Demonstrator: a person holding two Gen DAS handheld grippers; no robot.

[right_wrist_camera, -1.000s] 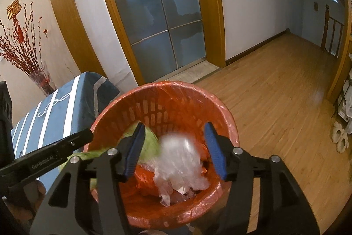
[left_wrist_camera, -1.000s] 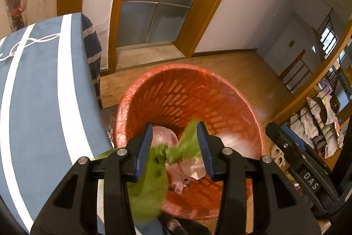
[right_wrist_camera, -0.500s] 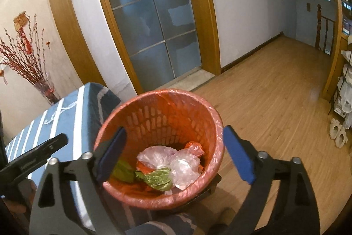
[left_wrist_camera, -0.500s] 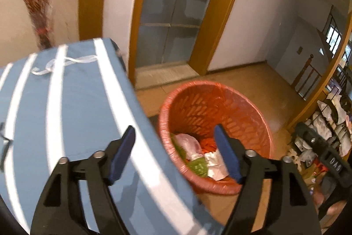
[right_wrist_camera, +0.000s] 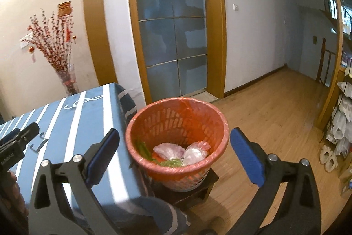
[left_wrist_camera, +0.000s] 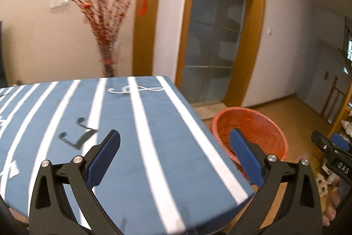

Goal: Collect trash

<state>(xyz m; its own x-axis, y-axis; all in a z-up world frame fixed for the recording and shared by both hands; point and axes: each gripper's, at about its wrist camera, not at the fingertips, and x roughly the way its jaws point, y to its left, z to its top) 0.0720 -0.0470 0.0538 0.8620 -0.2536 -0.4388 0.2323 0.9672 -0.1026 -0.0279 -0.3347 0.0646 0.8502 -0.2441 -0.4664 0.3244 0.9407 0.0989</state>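
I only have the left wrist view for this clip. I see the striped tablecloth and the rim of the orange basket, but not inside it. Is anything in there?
Observer: Yes. The right wrist view looks into the orange basket: crumpled clear plastic bags and green scraps lie at the bottom.
Operator: Is the right gripper carrying anything?
Observer: No. The right gripper has just been opening; its jaws stand wide with nothing between them.
Operator: What does the basket stand on?
Observer: A low dark stool beside the blue striped tablecloth, not the floor.
Operator: And the left gripper from that side?
Observer: Only the tip of the left gripper shows at the left edge, over the cloth.
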